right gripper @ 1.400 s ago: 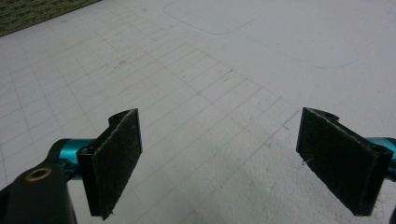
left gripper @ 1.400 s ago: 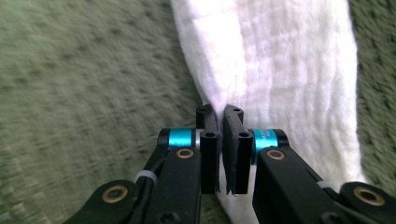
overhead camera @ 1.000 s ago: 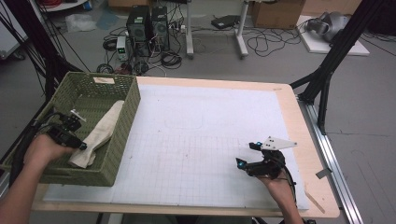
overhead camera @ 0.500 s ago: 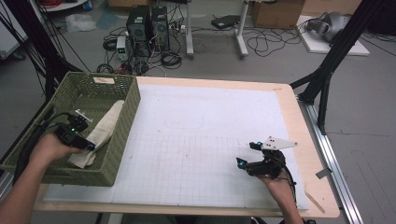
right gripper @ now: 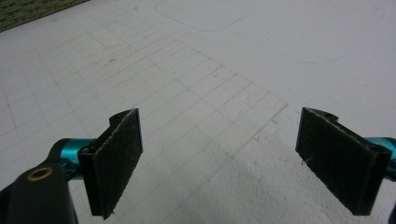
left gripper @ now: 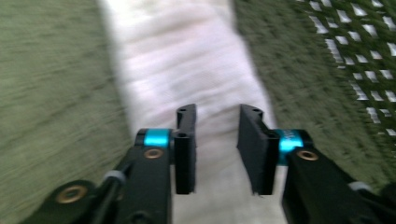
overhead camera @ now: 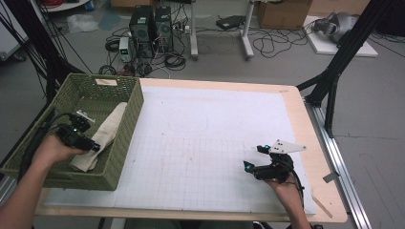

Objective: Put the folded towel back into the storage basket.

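Note:
A folded beige cloth (overhead camera: pixel 109 129) lies lengthwise in the green woven basket (overhead camera: pixel 125 85) at the table's left. My left gripper (overhead camera: pixel 94 147) is low inside the basket, over the cloth's near half. In the left gripper view the cloth (left gripper: pixel 187 60) runs away under the left gripper (left gripper: pixel 217 114). Its jaws have just been opening and stand apart with nothing pinched between them. My right gripper (overhead camera: pixel 253 158) rests on the white grid mat (overhead camera: pixel 200 143) at the front right. In its own view the right gripper (right gripper: pixel 222 119) is wide open, with bare mat between the pads.
The basket's far wall carries a small label (overhead camera: pixel 106 82). A wooden table edge (overhead camera: pixel 313 133) borders the mat on the right. Beyond the table are computer towers (overhead camera: pixel 153 24), floor cables and a black frame post (overhead camera: pixel 334 76).
My left hand has shifted slightly over the cloth inside the basket. The cloth lies much as before. The right gripper has not moved.

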`<act>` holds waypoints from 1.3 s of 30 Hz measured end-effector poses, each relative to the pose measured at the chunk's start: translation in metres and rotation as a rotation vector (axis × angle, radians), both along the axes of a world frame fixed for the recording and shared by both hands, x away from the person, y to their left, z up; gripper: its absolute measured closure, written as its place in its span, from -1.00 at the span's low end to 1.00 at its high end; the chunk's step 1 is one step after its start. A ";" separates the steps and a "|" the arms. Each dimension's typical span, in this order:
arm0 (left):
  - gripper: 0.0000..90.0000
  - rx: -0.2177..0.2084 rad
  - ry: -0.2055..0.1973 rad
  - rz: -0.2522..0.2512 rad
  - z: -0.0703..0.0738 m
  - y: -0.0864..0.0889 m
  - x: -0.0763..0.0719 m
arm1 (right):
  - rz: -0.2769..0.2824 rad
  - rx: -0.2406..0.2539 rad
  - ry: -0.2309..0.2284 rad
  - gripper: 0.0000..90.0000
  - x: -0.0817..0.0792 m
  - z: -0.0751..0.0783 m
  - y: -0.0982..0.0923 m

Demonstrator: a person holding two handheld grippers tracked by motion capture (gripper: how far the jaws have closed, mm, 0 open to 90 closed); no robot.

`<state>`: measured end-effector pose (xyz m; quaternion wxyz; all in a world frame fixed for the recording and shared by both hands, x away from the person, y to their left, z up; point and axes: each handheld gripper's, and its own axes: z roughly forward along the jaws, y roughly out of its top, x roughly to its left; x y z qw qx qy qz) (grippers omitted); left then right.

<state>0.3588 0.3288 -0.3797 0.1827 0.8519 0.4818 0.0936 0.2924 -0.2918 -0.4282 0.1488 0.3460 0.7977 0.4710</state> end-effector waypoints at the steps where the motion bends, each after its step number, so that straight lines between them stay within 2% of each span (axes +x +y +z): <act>1: 0.33 0.003 -0.002 0.017 0.000 0.003 0.001 | 0.004 -0.002 -0.003 -0.69 0.000 0.000 0.000; 5: 0.15 0.078 0.032 0.055 -0.013 0.006 0.004 | 0.007 -0.002 -0.001 -0.69 -0.001 0.000 0.001; 8: 0.04 0.093 0.061 0.082 -0.019 0.008 0.006 | 0.007 -0.004 -0.008 -0.68 -0.001 0.001 0.001; 10: 0.12 0.075 0.090 0.093 -0.021 0.011 0.007 | 0.008 -0.002 -0.003 -0.68 -0.001 0.001 0.002; 14: 0.50 0.050 0.115 0.118 -0.022 0.013 0.008 | 0.013 -0.004 -0.008 -0.68 0.000 0.001 0.003; 16: 0.76 0.050 0.120 0.118 -0.021 0.013 0.007 | 0.016 -0.002 -0.011 -0.68 0.000 0.001 0.003; 18: 0.85 0.050 0.147 0.142 -0.020 0.014 0.006 | 0.018 0.000 -0.012 -0.68 0.000 0.002 0.003; 19: 0.86 0.043 0.168 0.149 -0.019 0.015 0.006 | 0.020 0.000 -0.015 -0.68 0.000 0.002 0.003; 23: 0.87 0.014 0.205 0.174 -0.016 0.017 0.003 | 0.022 0.000 -0.014 -0.68 0.000 0.002 0.004; 26: 0.87 0.015 0.201 0.161 -0.015 0.014 0.002 | 0.020 0.002 -0.016 -0.68 0.000 0.002 0.004; 28: 0.86 0.006 0.205 0.174 -0.015 0.015 0.002 | 0.023 -0.001 -0.018 -0.68 0.001 0.002 0.004; 29: 0.86 -0.010 0.204 0.180 -0.015 0.017 0.003 | 0.022 -0.002 -0.014 -0.68 0.000 0.002 0.005; 32: 0.86 -0.106 0.184 0.209 -0.012 0.019 0.004 | 0.023 -0.005 -0.014 -0.68 0.001 0.002 0.006; 33: 0.86 -0.120 0.186 0.209 -0.012 0.018 0.005 | 0.023 -0.003 -0.013 -0.68 0.001 0.002 0.007; 36: 0.86 -0.113 0.193 0.204 -0.013 0.015 0.004 | 0.025 -0.007 -0.008 -0.68 0.001 0.002 0.007; 38: 0.86 -0.139 0.217 0.196 -0.015 0.015 0.004 | 0.023 -0.007 -0.015 -0.68 0.001 0.002 0.007; 39: 0.85 -0.126 0.210 0.191 -0.015 0.014 0.004 | 0.022 -0.006 -0.012 -0.68 0.001 0.002 0.007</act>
